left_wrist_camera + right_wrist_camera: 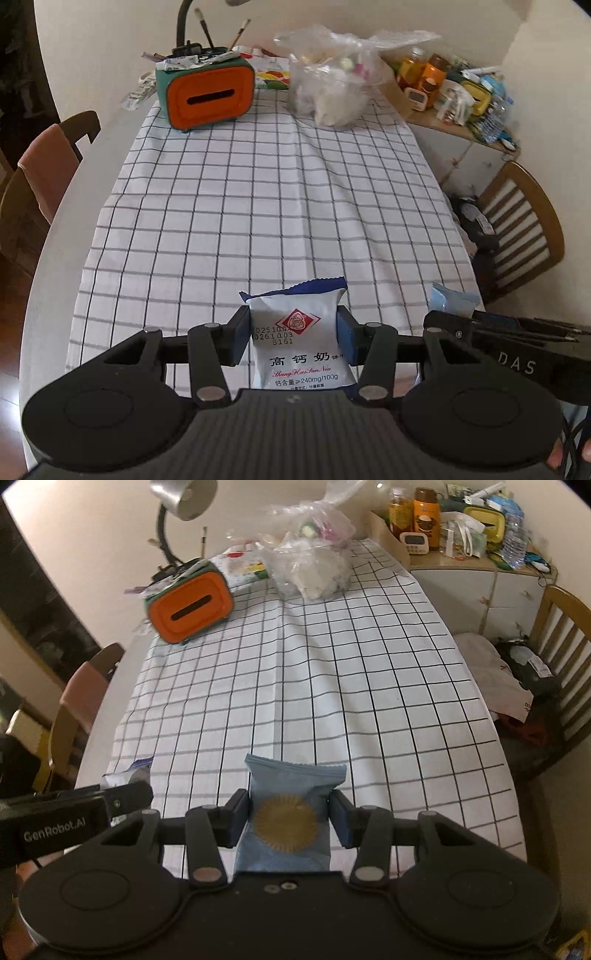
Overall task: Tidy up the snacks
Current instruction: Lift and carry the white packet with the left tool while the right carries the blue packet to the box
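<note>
My left gripper (pixel 293 334) is shut on a white biscuit packet (pixel 299 339) with blue ends and a red diamond logo, held above the near end of the checked tablecloth (pixel 258 192). My right gripper (pixel 290 818) is shut on a light blue snack packet (pixel 288 812) with a gold sunburst seal, also above the near end of the cloth. The two grippers are side by side: the right one and its blue packet (pixel 448 301) show at the right edge of the left wrist view, and the left one (pixel 74 812) at the left edge of the right wrist view.
At the far end of the table stand an orange and green tissue box (pixel 208 94), a clear plastic bag of snacks (pixel 332 81) and a desk lamp (pixel 184 496). A cluttered sideboard (pixel 461 528) is at the far right. Wooden chairs flank the table (pixel 524 229) (pixel 85 694).
</note>
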Motion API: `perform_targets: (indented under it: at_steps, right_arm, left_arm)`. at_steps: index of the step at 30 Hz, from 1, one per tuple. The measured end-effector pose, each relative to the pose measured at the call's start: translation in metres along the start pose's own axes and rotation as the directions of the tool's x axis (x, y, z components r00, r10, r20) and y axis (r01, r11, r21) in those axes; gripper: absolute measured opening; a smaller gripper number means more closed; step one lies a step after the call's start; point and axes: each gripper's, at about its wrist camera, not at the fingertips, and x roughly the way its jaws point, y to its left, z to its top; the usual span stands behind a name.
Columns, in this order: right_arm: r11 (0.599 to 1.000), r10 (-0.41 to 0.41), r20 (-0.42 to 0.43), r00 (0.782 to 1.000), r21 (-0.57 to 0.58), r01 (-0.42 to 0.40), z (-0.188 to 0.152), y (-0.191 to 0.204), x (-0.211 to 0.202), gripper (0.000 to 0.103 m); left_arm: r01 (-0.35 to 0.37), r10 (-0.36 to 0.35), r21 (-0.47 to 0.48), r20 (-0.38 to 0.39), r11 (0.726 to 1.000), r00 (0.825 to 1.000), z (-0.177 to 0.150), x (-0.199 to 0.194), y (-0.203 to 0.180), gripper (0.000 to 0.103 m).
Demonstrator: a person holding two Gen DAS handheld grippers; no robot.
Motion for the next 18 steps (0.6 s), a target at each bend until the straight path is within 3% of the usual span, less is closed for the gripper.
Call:
perform_targets:
  at_steps: [9,18]
  right_arm:
    - [0.995,0.073,-0.029,0.997,-0.06,-0.075,-0.042,-0.023,-0.035,0.046]
    - [0.992,0.092,-0.077,0.993,-0.078,-0.098,-0.084,-0.045,-0.036,0.046]
  left_arm:
    - [-0.015,0.016,0.029,-0.041,0.999,0.999,-0.052,-0.018,-0.027,0.048]
    - [-0.037,0.043,0.054,-0.112,0.998,0.993,-0.103,-0.009,-0.047,0.048]
